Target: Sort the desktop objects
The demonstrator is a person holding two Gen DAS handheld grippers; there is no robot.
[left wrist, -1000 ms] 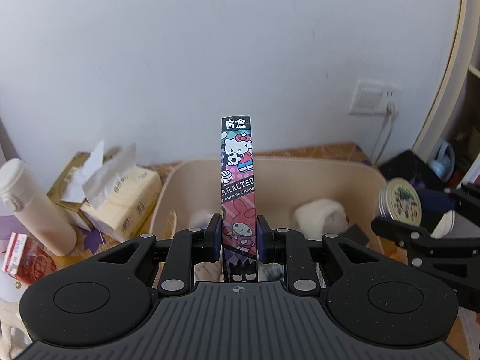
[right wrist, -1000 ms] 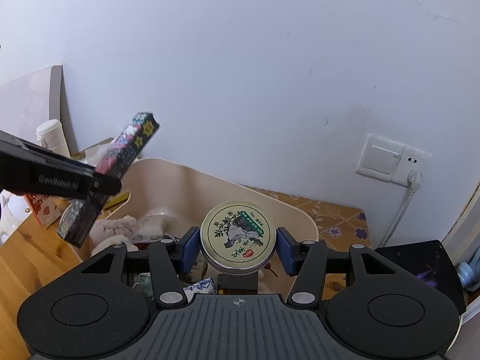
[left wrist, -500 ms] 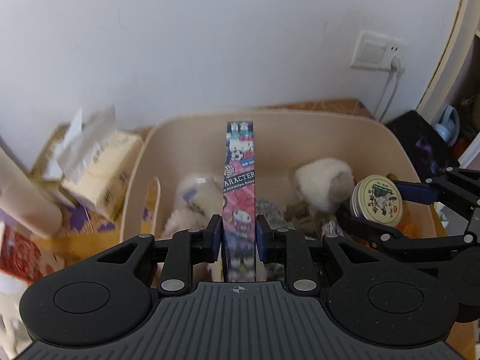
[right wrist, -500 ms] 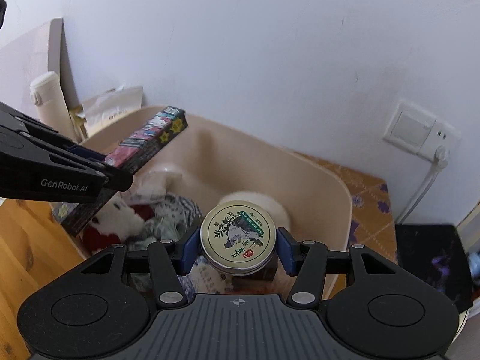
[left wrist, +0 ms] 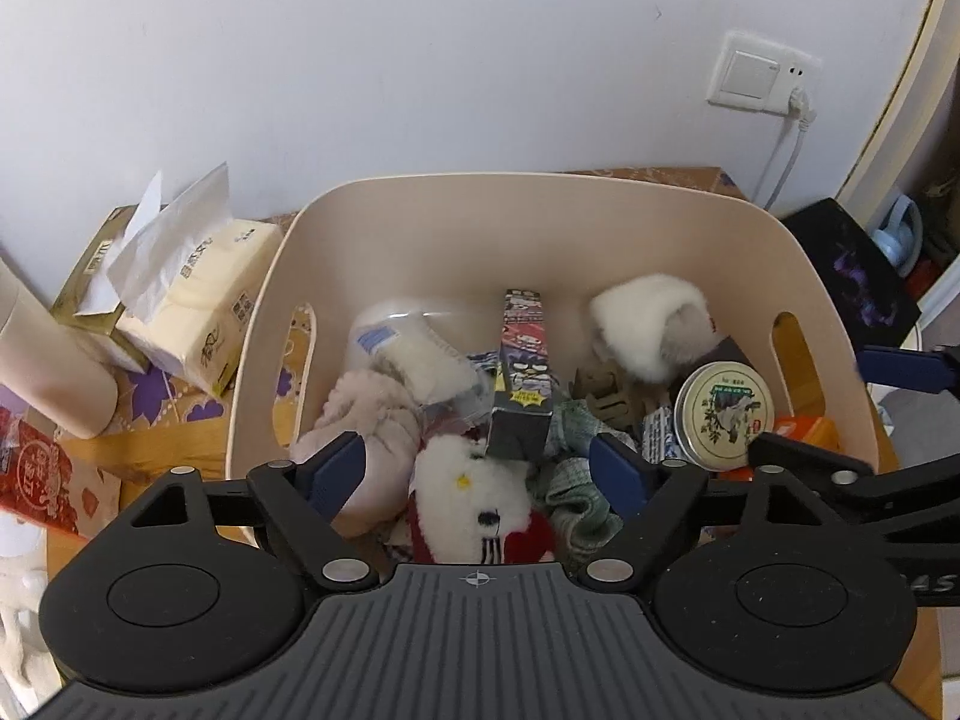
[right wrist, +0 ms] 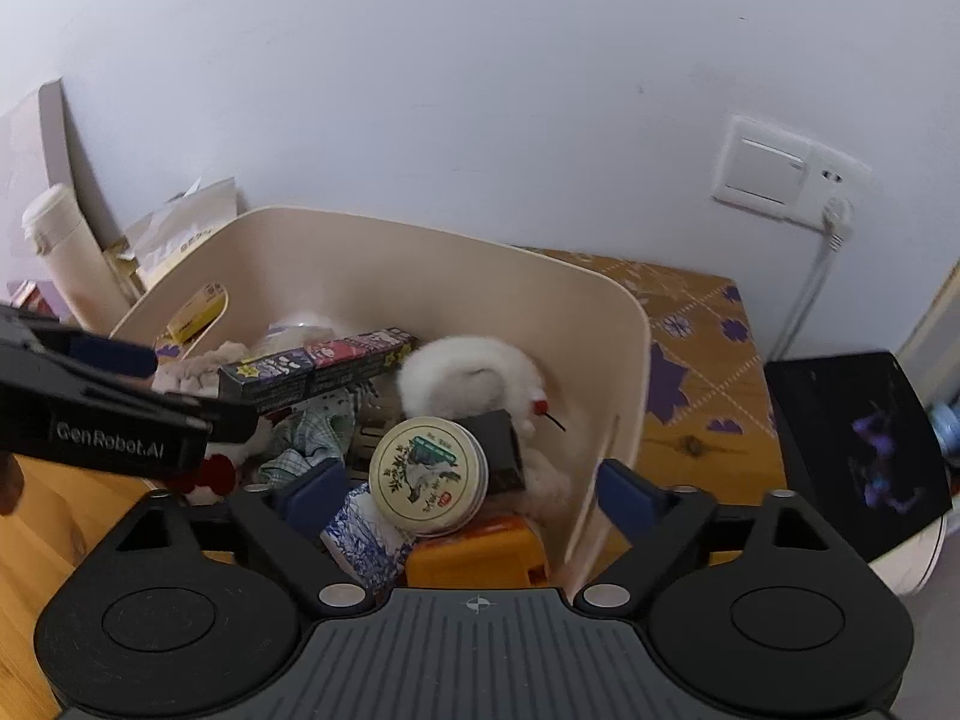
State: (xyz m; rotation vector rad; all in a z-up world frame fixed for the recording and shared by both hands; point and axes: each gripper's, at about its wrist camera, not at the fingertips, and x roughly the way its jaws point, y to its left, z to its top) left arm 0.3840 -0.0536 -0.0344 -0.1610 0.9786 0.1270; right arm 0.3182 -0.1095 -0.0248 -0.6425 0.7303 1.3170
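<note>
A long cartoon-printed box [left wrist: 522, 360] lies loose on the pile inside the cream bin [left wrist: 540, 183]. My left gripper [left wrist: 477, 468] hangs just above it, jaws opening wide, pads off the box. A round tin [right wrist: 426, 474] with a bird print rests tilted on the clutter at the bin's right end. My right gripper [right wrist: 468, 492] is over it, jaws opening, pads clear of the tin. In the right wrist view the box [right wrist: 318, 366] lies beyond the left gripper's finger [right wrist: 114, 354]. From the left wrist the tin [left wrist: 720, 414] sits near the right gripper's fingers [left wrist: 894, 360].
The bin also holds plush toys [left wrist: 468, 492], a white furry piece [left wrist: 648, 324], cloths and an orange box [right wrist: 474, 546]. Left of it stand a tissue pack [left wrist: 198, 294], a cream bottle [left wrist: 48, 372] and a red packet [left wrist: 30, 474]. A black pad [left wrist: 852, 264] and a wall socket [left wrist: 762, 78] are at right.
Both grippers have sprung open. The cartoon box left the left jaws and the tin left the right jaws; both now lie in the bin. Both views tipped further down.
</note>
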